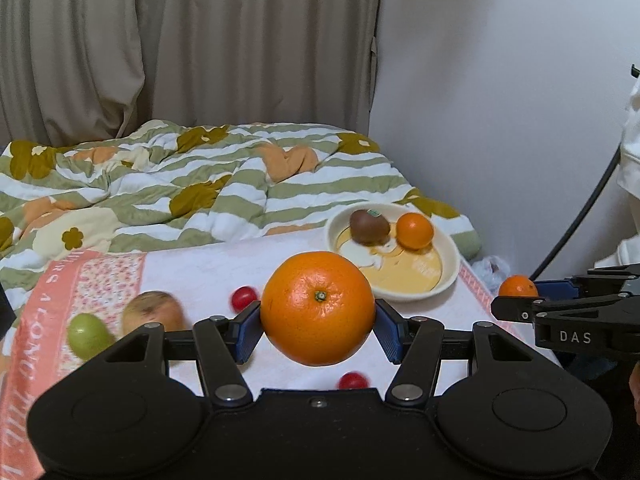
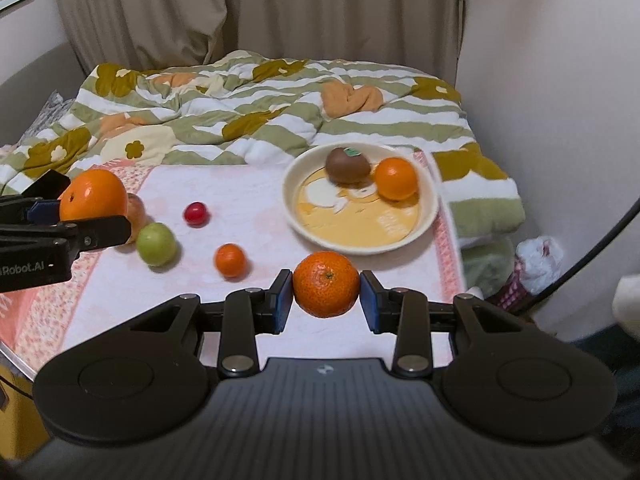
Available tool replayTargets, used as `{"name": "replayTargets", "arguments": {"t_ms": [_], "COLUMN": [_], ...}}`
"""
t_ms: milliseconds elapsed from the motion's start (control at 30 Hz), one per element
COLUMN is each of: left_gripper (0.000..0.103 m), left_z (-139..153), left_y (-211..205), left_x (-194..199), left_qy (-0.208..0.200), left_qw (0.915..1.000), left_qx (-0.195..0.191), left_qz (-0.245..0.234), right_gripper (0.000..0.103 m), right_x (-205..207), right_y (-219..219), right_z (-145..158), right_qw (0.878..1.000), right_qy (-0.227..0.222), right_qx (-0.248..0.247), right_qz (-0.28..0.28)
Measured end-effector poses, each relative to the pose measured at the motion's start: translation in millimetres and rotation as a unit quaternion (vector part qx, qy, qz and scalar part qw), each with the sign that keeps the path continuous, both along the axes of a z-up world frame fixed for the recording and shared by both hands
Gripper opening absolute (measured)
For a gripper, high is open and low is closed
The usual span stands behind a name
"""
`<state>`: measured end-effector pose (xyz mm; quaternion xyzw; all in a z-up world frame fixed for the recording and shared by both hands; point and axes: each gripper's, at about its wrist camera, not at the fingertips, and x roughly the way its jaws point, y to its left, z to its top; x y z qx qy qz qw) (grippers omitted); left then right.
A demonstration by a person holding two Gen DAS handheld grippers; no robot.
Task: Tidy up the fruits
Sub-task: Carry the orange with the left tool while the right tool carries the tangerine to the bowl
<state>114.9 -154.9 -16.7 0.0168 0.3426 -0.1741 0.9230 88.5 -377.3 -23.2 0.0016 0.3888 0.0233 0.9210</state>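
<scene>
Above the pink cloth (image 2: 248, 184) on the bed, the left hand-held gripper (image 1: 318, 322) pinched a big orange (image 1: 318, 308), and the right hand-held gripper (image 2: 326, 294) pinched a small mandarin (image 2: 326, 284). Both fruits hung in the air, near the bowl (image 2: 430, 216) that already held a kiwi (image 2: 347, 166) and another orange (image 2: 396, 179). Round fruit might slip from the blue pads and roll off the bed. I could read "DAS" on one tool and "Robot.AI" on the other; the cloth's pink lettering was too bent to read.
</scene>
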Motion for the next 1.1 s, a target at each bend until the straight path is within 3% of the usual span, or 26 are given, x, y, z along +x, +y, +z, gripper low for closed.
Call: {"name": "replayTargets", "arguments": {"t_ms": [267,533,1100], "left_gripper": [0.063,0.063,0.063], "left_z": [-10,-26,-93], "left_y": [-54,-91,-134], "left_x": [30,80,171], "left_qy": [0.004,0.007,0.053], "left_qw": [0.9997,0.9998,0.9925], "left_qx": [-0.012,0.02,0.089], "left_qz": [0.019,0.002,-0.064], "right_gripper": [0.051,0.051,0.051], "right_x": [31,71,132], "right_y": [-54,-81,-102], "right_z": [-2,-17,-52], "right_qw": [1.0,1.0,0.998], "right_qy": [-0.004,0.001,0.039], "right_qx": [-0.003,0.003,0.011], "right_qz": [0.019,0.004,-0.046]}}
